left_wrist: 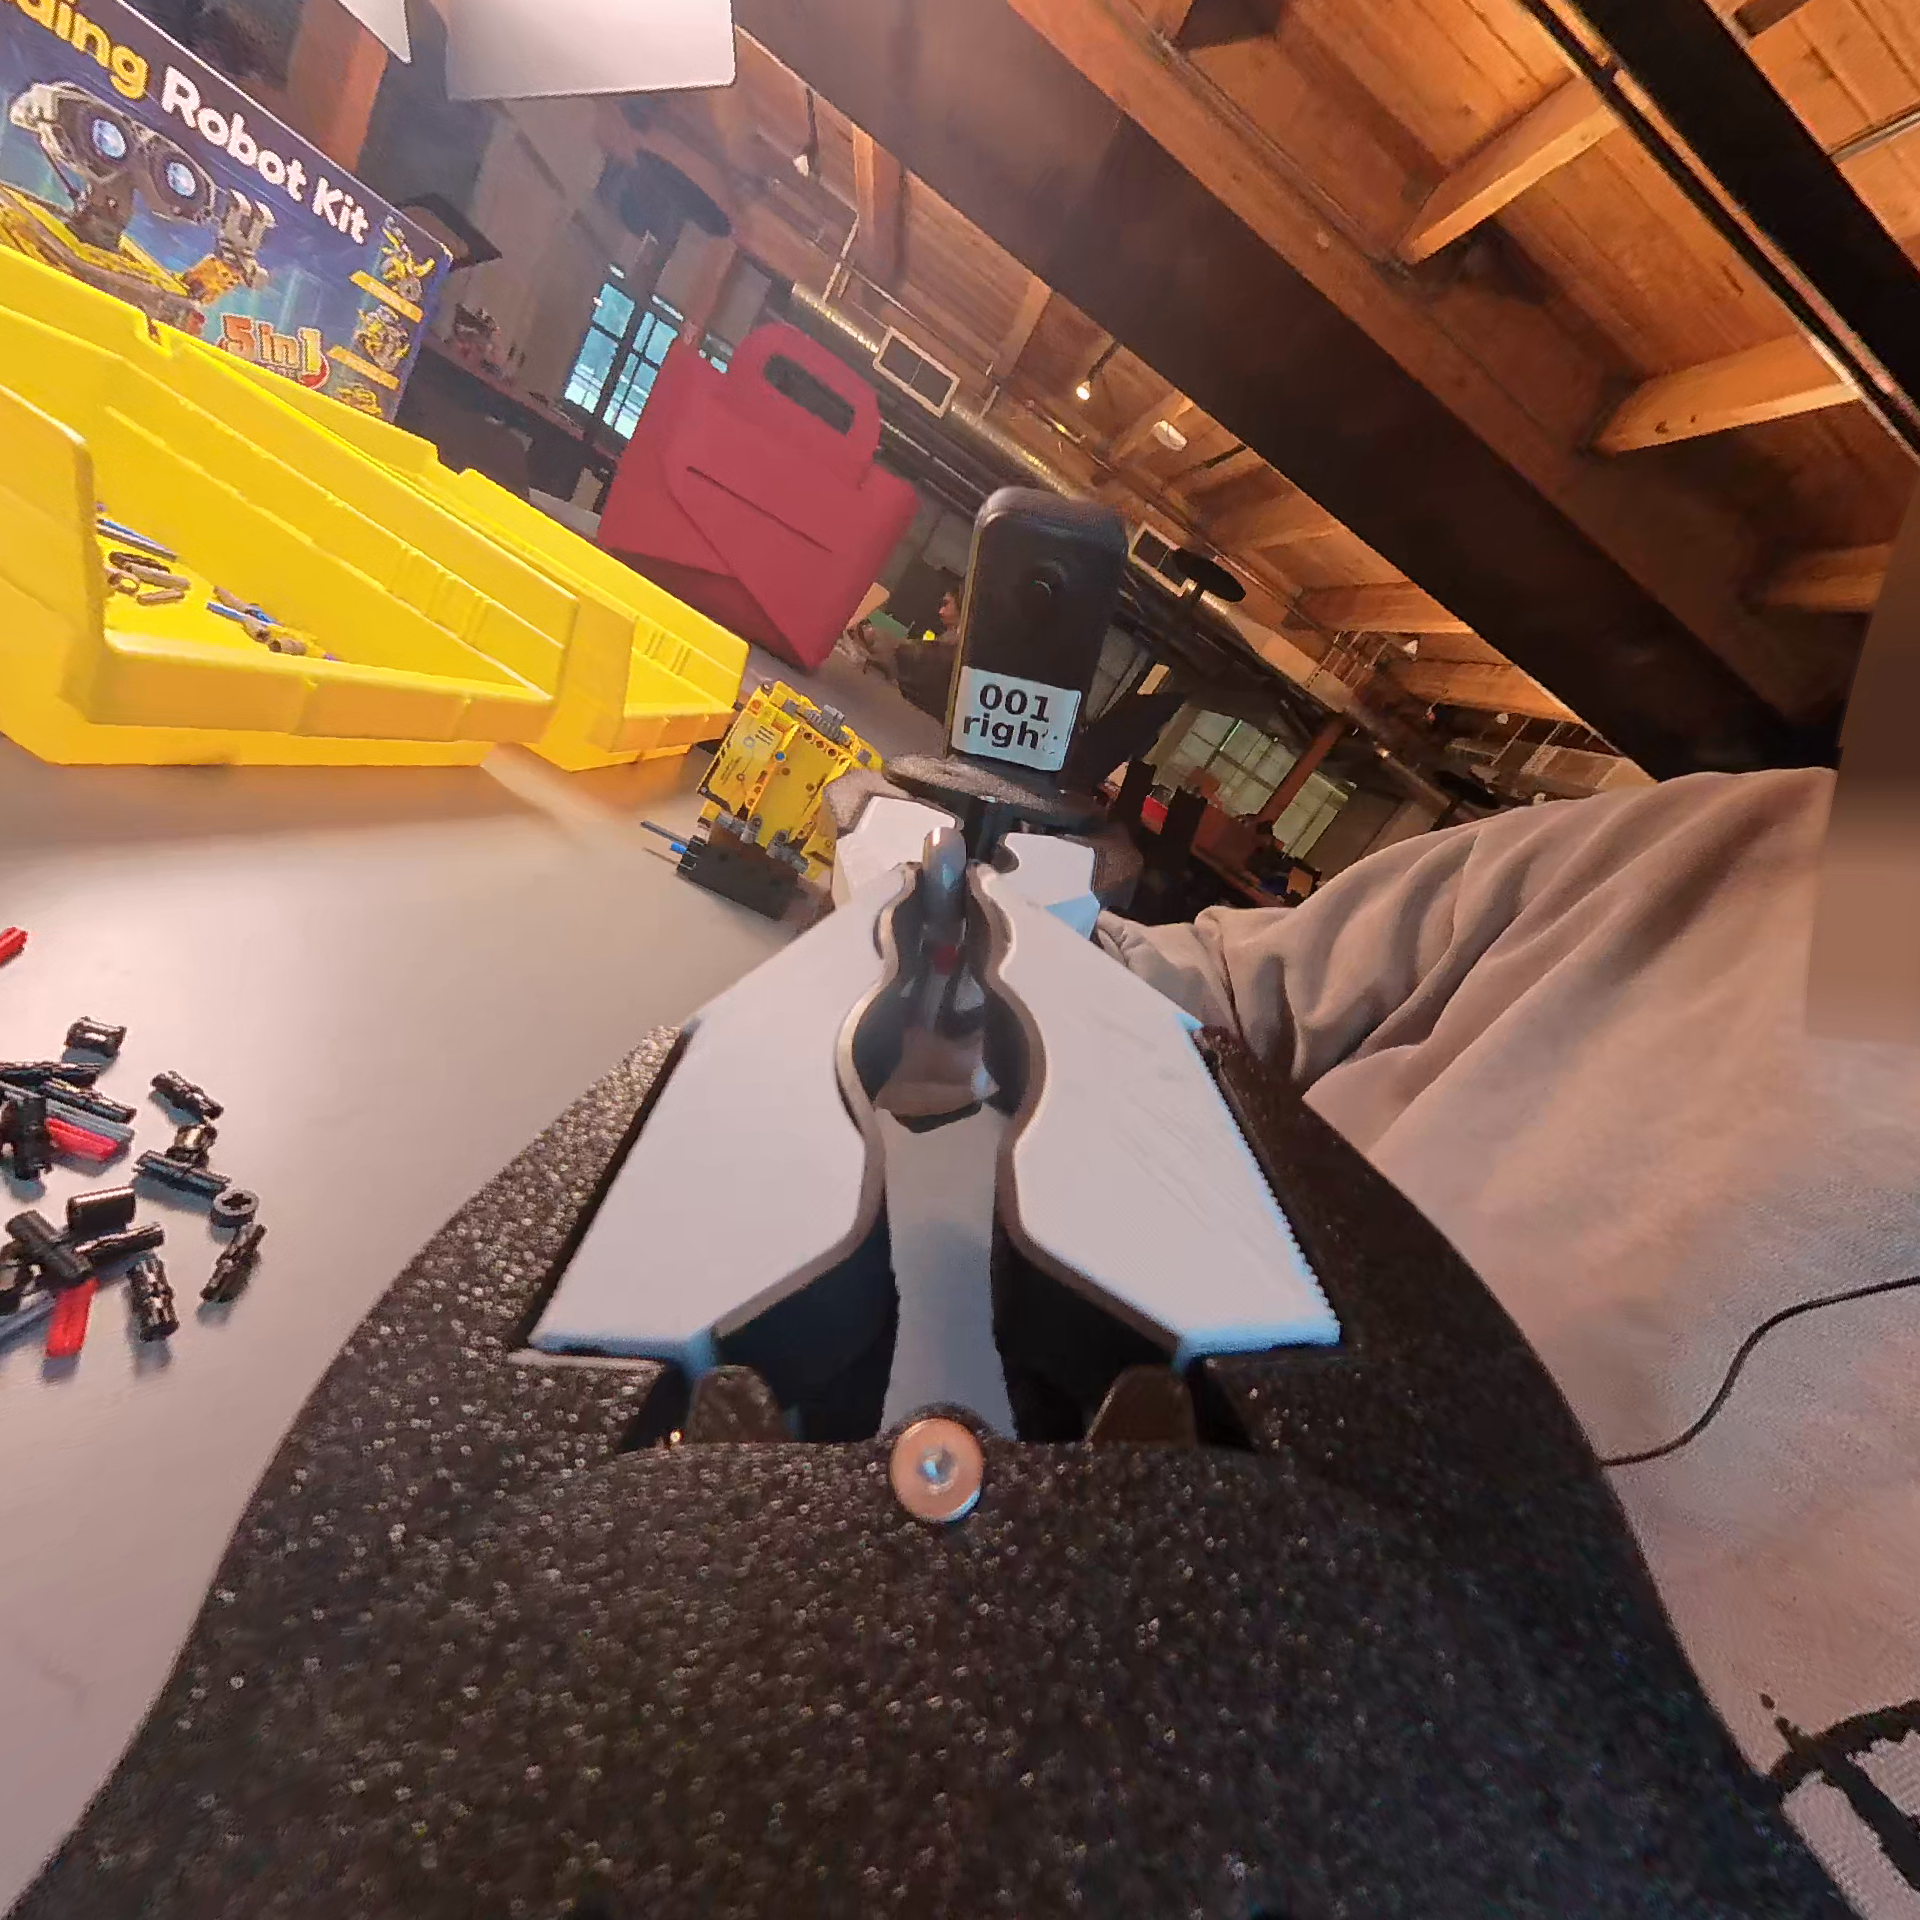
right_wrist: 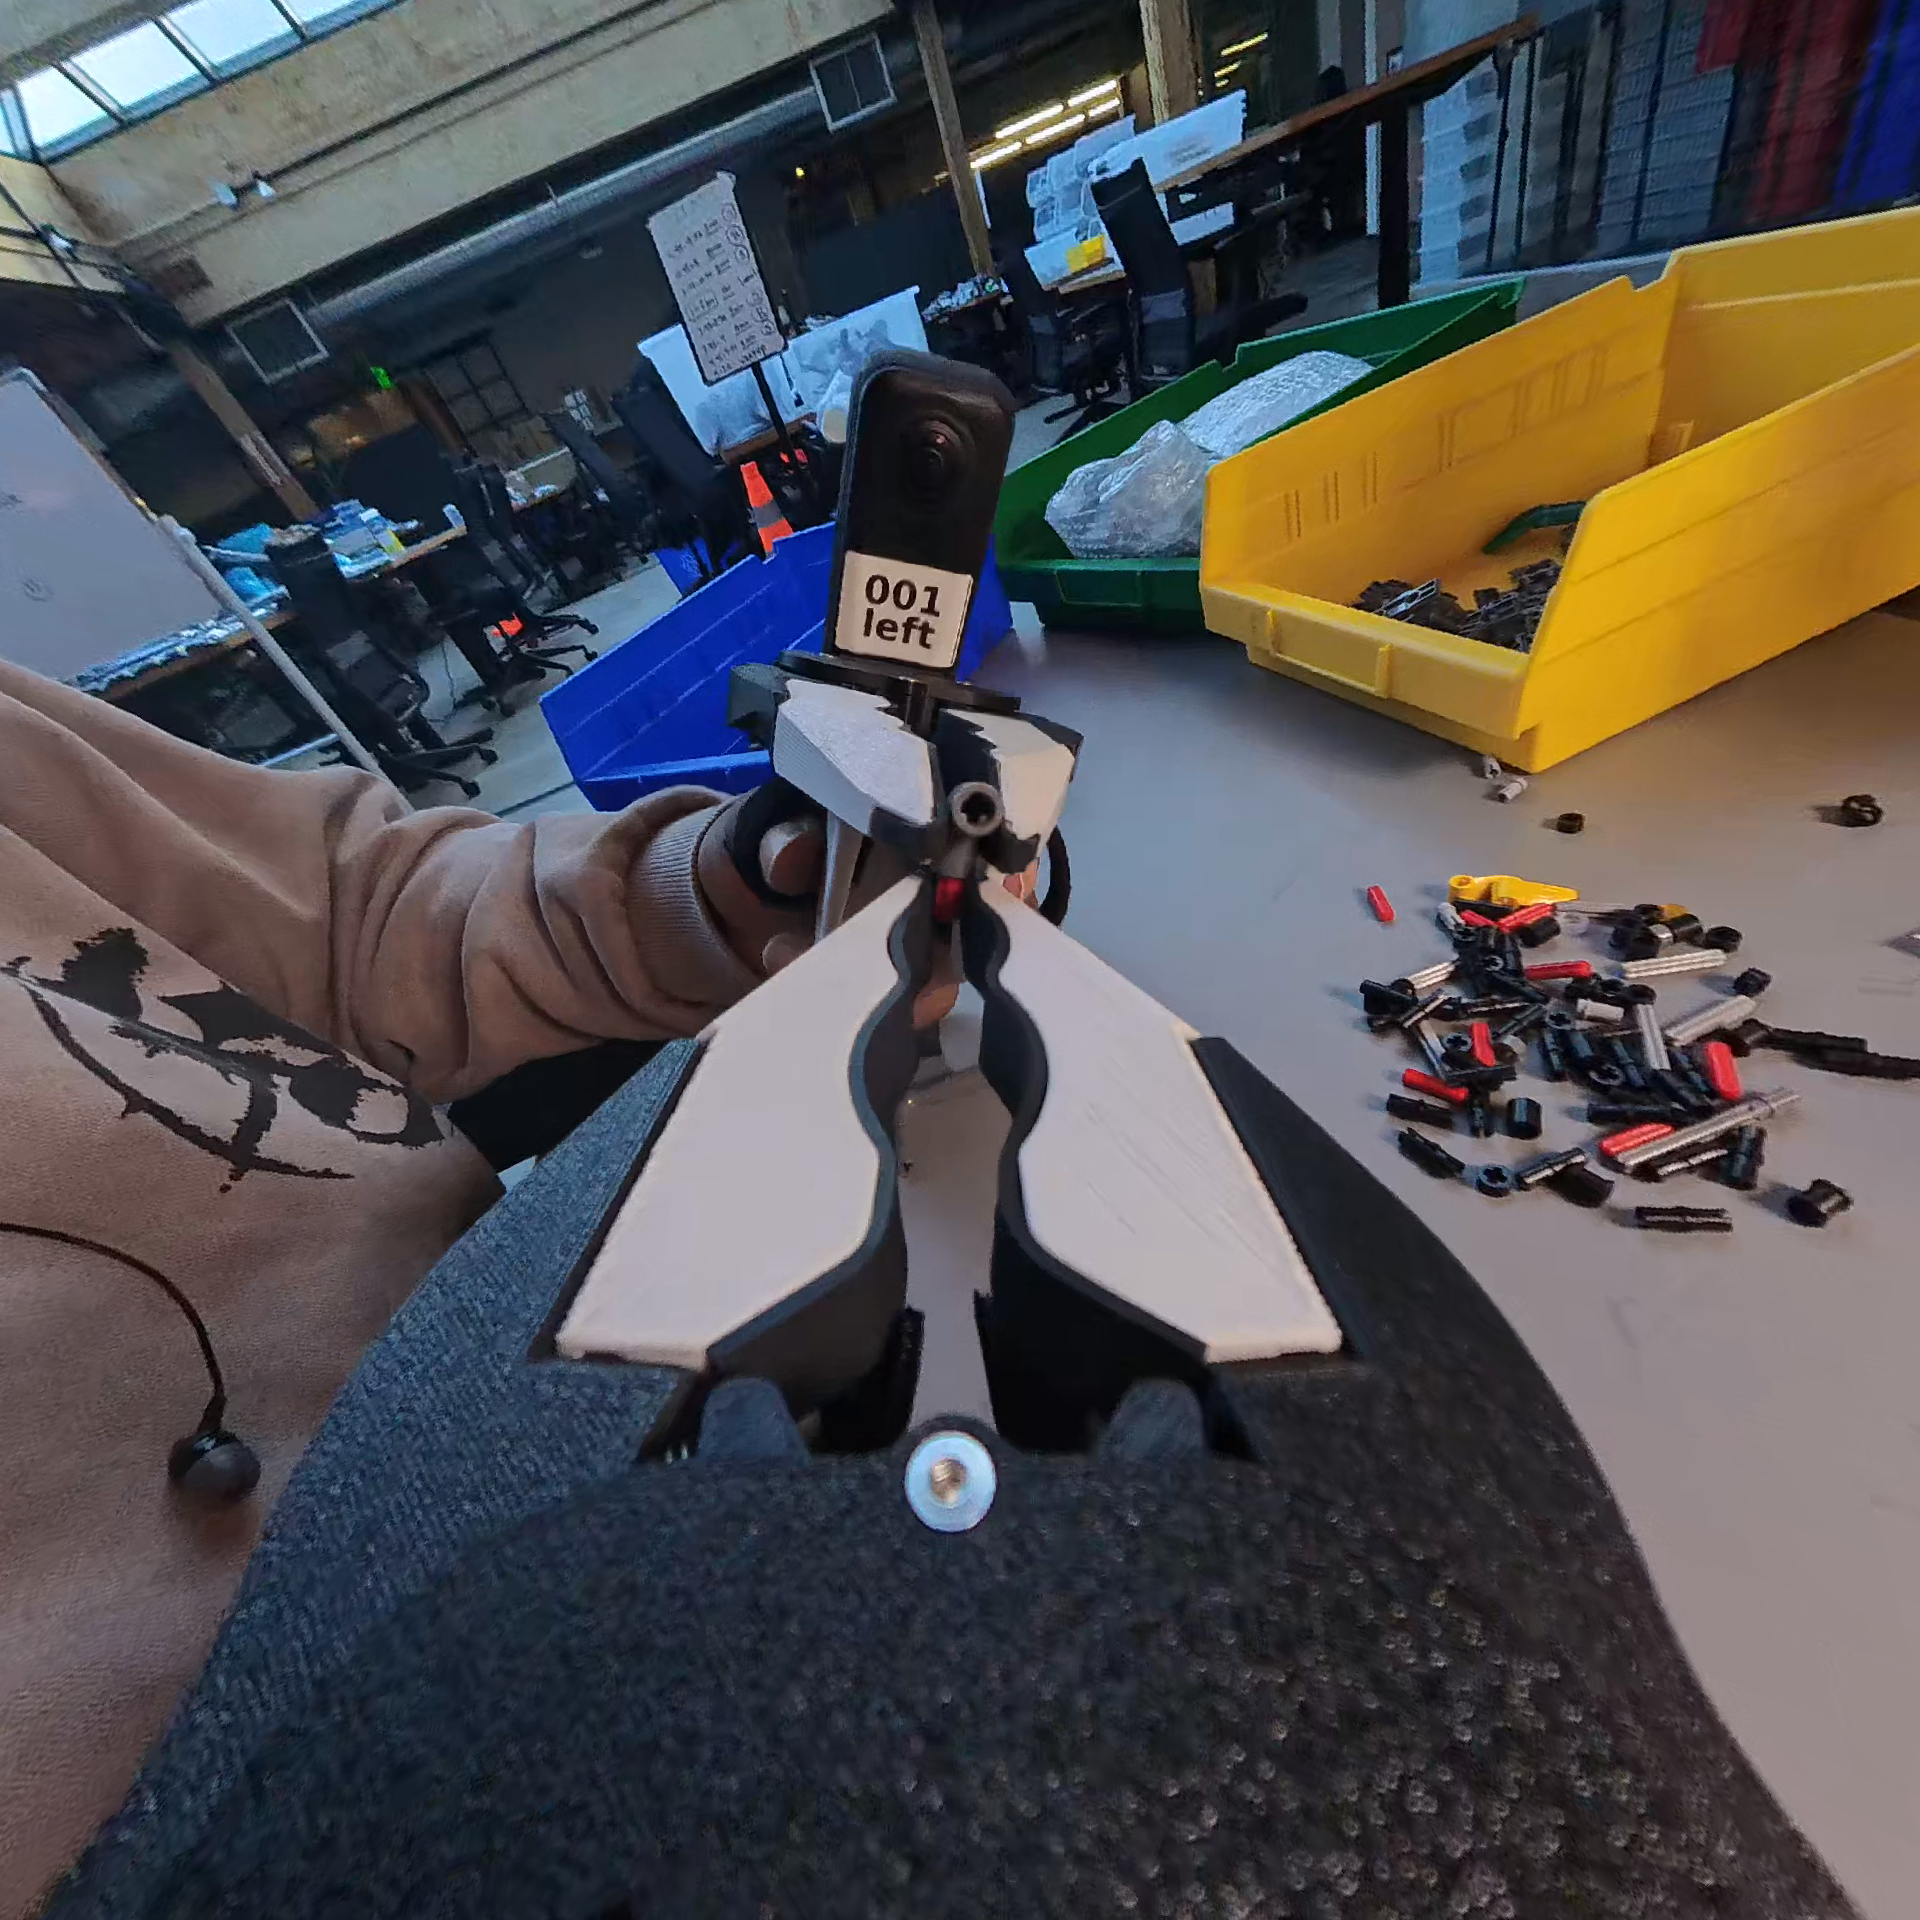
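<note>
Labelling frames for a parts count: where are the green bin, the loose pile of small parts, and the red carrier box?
green bin (right_wrist: pixel 1117 592): right wrist view, front wall.
pile of small parts (right_wrist: pixel 1590 1049): right wrist view, middle of the heap.
red carrier box (left_wrist: pixel 764 509): left wrist view, side face.

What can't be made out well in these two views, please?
- Left wrist view: much of the grey part, hidden between the fingers of the left tool.
- Right wrist view: most of the red pin, hidden in the tips of the right tool.
- Right wrist view: the yellow bin, cut off by the right edge.
</note>
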The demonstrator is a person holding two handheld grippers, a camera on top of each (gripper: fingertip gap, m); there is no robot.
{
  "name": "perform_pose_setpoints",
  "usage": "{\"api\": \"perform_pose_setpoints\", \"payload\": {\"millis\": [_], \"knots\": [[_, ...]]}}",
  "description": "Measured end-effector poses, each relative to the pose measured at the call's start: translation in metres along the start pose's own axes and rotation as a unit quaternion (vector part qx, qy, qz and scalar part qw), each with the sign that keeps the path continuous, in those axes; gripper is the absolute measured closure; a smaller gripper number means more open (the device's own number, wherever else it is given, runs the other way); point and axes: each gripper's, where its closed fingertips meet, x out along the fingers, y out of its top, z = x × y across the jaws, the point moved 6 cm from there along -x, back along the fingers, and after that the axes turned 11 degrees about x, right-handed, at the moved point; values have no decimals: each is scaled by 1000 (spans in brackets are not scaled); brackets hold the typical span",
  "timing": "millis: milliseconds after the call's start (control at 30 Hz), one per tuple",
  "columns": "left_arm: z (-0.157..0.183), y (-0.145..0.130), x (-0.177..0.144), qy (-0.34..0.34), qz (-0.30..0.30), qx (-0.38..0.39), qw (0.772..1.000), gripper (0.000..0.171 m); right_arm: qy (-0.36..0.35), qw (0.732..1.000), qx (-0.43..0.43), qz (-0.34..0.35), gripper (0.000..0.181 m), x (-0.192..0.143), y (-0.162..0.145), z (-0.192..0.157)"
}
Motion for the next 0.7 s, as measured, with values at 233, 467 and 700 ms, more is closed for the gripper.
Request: {"api": "perform_pose_setpoints", "payload": {"millis": [233,467,700], "knots": [[0,-12,2,11,-89,47,995,163,-19,995,-75,-70,180,-6,-18,8],[1,-15,5,23,-103,78,991,165,-8,996,-51,-70,179,-8,-23,9],[4,-11,5,27,-84,92,992,165,5,998,-37,-52,180,-8,-18,8]]}}
